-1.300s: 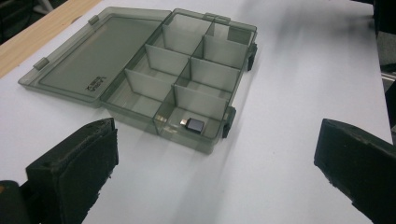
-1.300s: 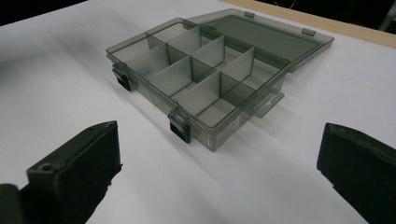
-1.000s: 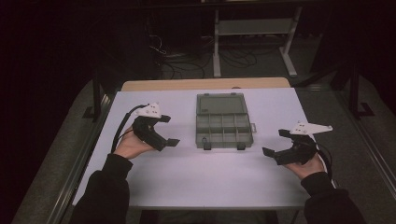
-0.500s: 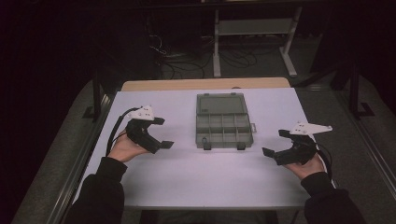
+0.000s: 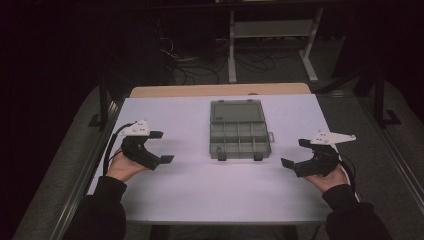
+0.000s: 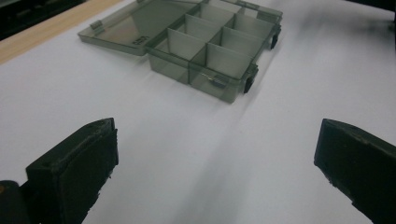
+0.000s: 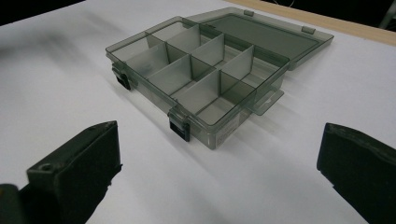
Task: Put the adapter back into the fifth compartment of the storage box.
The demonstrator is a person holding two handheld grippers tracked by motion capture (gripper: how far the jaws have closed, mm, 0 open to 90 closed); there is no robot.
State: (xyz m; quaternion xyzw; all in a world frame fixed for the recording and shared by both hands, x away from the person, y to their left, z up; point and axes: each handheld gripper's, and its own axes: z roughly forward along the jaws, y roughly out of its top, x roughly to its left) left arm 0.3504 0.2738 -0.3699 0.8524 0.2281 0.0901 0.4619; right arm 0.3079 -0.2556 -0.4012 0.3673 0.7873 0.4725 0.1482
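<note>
The box point(image 5: 239, 130) is lying open mid-table point(image 5: 200, 190), lid folded flat toward the far edge. Its long axis is running away from me, with the latches pointing at my side. I am holding the left gripper point(image 5: 161, 147) well left of it, jaws spread wide and gripping nothing. The right gripper point(image 5: 295, 153) is sitting near its right front corner, jaws likewise apart and empty.

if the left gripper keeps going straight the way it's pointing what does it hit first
Probably the open compartment box: the left gripper, jaws wide open, faces its near corner across bare white table. Depth is hard to judge.
</note>
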